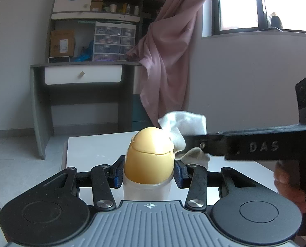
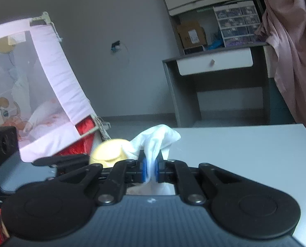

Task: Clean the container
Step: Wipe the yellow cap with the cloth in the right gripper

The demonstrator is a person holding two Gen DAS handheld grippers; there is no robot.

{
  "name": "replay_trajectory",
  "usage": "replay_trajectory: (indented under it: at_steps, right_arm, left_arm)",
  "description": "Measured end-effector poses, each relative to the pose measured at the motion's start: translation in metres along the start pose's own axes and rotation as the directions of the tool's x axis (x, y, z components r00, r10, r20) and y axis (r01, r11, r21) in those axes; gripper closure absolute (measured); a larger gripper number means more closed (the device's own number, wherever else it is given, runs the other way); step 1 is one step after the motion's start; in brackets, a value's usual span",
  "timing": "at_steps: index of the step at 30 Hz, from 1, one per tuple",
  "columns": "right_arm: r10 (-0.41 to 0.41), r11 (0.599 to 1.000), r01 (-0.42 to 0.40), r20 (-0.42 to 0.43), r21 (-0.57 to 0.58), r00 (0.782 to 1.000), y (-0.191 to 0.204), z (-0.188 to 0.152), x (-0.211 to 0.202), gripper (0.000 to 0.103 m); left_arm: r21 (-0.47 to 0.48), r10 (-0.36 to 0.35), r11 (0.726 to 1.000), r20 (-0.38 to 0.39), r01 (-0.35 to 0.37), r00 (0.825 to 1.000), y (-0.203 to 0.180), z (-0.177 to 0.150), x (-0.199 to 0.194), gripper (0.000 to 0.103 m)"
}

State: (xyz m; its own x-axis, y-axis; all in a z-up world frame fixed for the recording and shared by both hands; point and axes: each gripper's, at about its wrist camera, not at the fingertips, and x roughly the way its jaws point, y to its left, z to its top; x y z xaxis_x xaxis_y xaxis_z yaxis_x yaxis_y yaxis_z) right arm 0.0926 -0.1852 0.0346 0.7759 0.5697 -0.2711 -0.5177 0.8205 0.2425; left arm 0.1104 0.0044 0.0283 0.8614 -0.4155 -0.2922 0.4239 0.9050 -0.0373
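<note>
Left wrist view: left tongs (image 1: pixel 148 171) clamp container (image 1: pixel 148 160); only right view shows right tongs (image 2: pixel 150 169) pinching cloth (image 2: pixel 157 139).

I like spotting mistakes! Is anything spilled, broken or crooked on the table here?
Nothing stands out. The container stands upright in the left gripper, its yellow lid on, and the right gripper holds the white cloth against it. No spill shows on the table.
</note>
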Motion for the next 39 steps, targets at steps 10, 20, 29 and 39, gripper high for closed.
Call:
replay_trajectory:
  at_steps: [10, 20, 29, 39]
  right_arm:
    - [0.011, 1.0, -0.011, 0.044, -0.008, 0.999, 0.006, 0.003, -0.008, 0.095]
    - [0.078, 0.997, -0.077, 0.034, -0.024, 0.996, 0.017, 0.003, -0.02, 0.095]
    - [0.166, 0.975, -0.165, -0.008, -0.145, 0.986, 0.046, 0.007, -0.023, 0.093]
    - [0.171, 0.975, -0.169, 0.003, -0.143, 0.985, 0.048, 0.008, -0.02, 0.094]
  left_arm:
    - [0.002, 0.0, 1.0, -0.001, 0.0, 1.0, -0.001, 0.0, 0.0, 0.057]
    - [0.005, -0.002, 1.0, -0.003, 0.002, 1.0, -0.004, 0.001, 0.001, 0.057]
    - [0.006, -0.001, 1.0, -0.004, 0.001, 1.0, -0.001, 0.002, 0.003, 0.057]
    - [0.012, -0.001, 1.0, -0.006, 0.001, 1.0, -0.009, 0.008, 0.01, 0.057]
